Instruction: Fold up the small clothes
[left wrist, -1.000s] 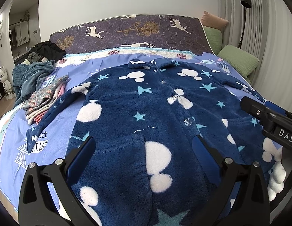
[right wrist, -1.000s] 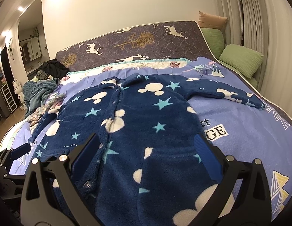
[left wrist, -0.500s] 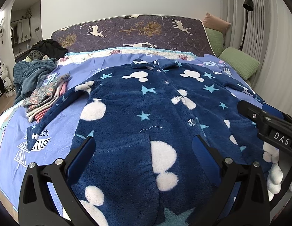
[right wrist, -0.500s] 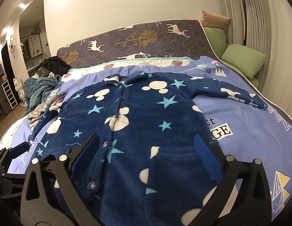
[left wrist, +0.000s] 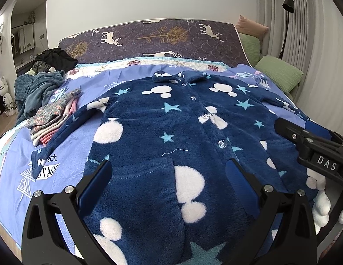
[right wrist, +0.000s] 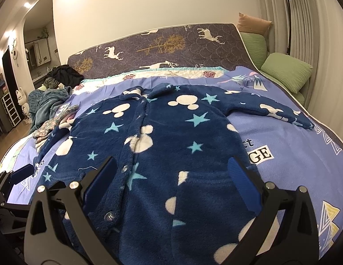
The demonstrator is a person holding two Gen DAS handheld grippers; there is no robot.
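While the navy fleece pajama top point(left wrist: 171, 137) lies spread flat and buttoned on the bed point(left wrist: 18, 176), both sets of tongs hover over its hem with their blades wide apart and nothing between them. The left tongs point(left wrist: 169, 176) frame the lower left pocket, and the right tongs point(right wrist: 173, 176) frame the lower right panel, with the button placket just inside their left blade. From the left wrist view the right tongs show at the right edge; from the right wrist view the left tongs show at the lower left corner. Beyond the left tongs and off to their left, a small stack of folded clothes point(left wrist: 52, 119) sits beside the top's left sleeve, with a teal blanket point(left wrist: 36, 90) heaped farther back. Green pillows point(right wrist: 286, 70) lie far right of the right tongs. Compared with a second ago, both views have pulled back and risen slightly: the collar sits lower in frame, and more of the hem shows between the blades. The garment itself has not shifted.
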